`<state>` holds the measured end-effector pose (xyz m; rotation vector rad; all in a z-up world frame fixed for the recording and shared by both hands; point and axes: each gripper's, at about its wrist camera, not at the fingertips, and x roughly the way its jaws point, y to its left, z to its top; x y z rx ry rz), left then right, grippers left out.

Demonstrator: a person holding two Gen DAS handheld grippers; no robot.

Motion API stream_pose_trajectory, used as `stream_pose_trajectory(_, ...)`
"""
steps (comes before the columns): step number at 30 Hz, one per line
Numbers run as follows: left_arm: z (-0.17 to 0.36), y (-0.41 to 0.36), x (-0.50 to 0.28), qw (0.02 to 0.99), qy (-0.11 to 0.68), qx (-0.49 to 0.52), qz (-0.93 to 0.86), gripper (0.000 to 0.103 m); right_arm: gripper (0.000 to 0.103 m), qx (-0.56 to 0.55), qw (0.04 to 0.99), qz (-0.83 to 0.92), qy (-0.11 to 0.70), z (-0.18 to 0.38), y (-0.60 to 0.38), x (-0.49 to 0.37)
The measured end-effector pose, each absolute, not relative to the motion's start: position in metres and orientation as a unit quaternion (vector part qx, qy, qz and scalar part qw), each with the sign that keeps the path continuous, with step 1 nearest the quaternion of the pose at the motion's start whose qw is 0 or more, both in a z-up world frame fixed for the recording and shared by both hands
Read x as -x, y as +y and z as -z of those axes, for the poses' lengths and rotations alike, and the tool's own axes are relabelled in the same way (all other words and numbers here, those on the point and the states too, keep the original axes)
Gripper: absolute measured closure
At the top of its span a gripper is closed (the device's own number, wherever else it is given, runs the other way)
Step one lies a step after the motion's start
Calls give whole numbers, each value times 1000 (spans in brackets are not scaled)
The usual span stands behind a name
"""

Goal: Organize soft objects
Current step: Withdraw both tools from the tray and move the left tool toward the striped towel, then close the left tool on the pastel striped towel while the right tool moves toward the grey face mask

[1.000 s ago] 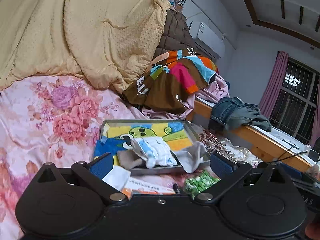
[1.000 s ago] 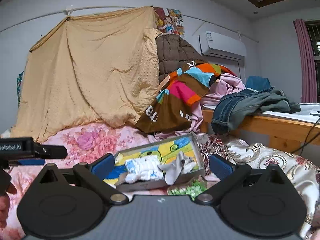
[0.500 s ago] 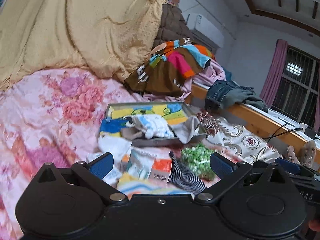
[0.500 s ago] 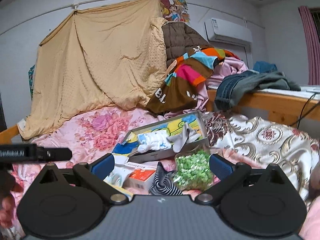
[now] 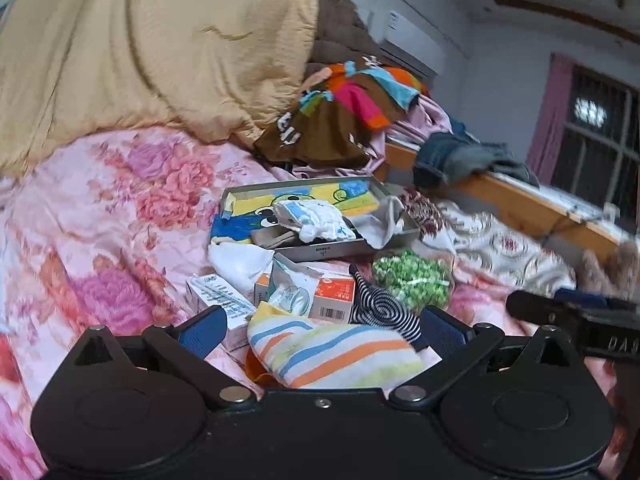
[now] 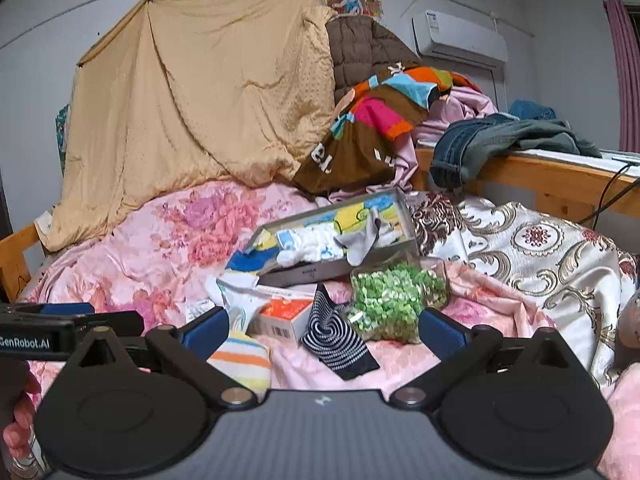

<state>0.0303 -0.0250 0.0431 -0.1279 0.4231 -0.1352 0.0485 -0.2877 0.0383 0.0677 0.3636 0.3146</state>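
A grey metal tray [image 5: 324, 252] sits on the pink floral bedspread and holds a white-and-blue cloth [image 5: 316, 220] and a grey sock [image 5: 380, 226]. In front of it lie a pastel striped cloth [image 5: 332, 354], a black-and-white striped sock [image 5: 384, 308] and a white cloth [image 5: 240, 260]. My left gripper [image 5: 322, 330] is open just above the pastel striped cloth. My right gripper [image 6: 323, 330] is open over the black-and-white sock [image 6: 336, 338], with the pastel cloth [image 6: 240, 360] by its left finger. The tray [image 6: 308, 272] lies beyond.
A bag of green pieces [image 6: 396, 300], an orange box [image 6: 284, 316] and a white box [image 5: 220, 296] lie among the cloths. Heaped blankets and clothes fill the back. A wooden bench [image 6: 560, 180] with jeans stands at the right. A patterned cream cover [image 6: 540, 248] lies beside the tray.
Both views have drawn back and tipped down from the tray, so the socks, boxes and green bag in front of it now show. Both grippers stay open.
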Motion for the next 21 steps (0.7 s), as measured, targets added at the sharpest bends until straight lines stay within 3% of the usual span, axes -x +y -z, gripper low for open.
stream_pose_trajectory(21, -18, -14, -39, 958, 267, 33, 101, 1, 0, -4, 953, -181, 244, -22, -272, -60)
